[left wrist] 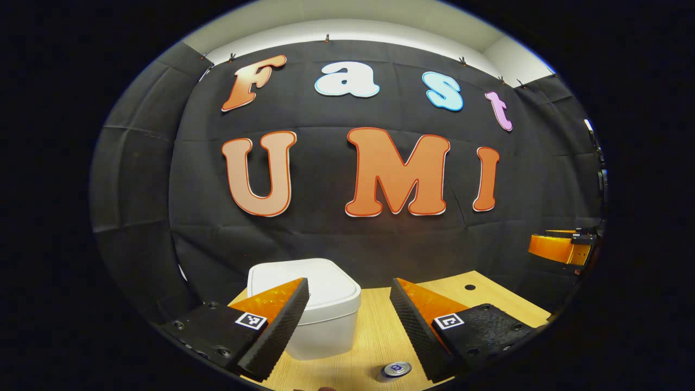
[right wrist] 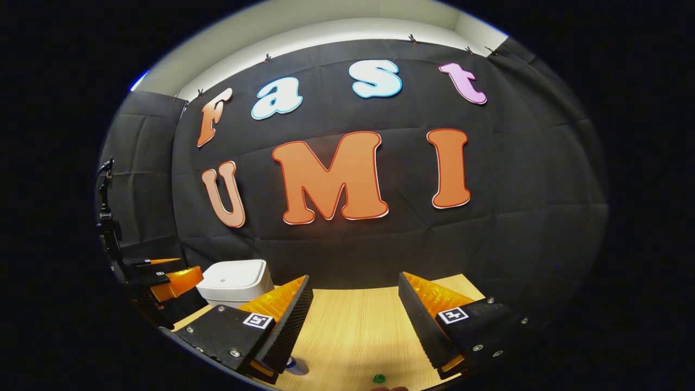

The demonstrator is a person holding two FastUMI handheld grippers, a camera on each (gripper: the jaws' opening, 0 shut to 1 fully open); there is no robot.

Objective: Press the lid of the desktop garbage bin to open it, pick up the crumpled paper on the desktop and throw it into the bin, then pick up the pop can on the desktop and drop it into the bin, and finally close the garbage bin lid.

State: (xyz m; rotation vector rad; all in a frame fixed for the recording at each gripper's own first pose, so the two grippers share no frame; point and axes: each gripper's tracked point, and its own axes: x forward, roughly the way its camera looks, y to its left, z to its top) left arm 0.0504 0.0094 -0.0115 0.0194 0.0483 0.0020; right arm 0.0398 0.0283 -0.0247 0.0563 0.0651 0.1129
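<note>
Both grippers hover above the wooden desktop with jaws spread wide and nothing between them. In the left gripper view, the left gripper points at the white garbage bin, its lid down, while the pop can stands near the right finger. The right gripper faces bare desktop, with the bin at its far left beside the other gripper.

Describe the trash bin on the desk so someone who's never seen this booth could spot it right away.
Start at the light wooden desk in front of the black cloth wall. Toward its back left edge stands the bin, seen between the fingers of the left gripper. It is a squat white box with rounded corners and a closed flat lid, far larger than the small pop can nearer the front.
</note>
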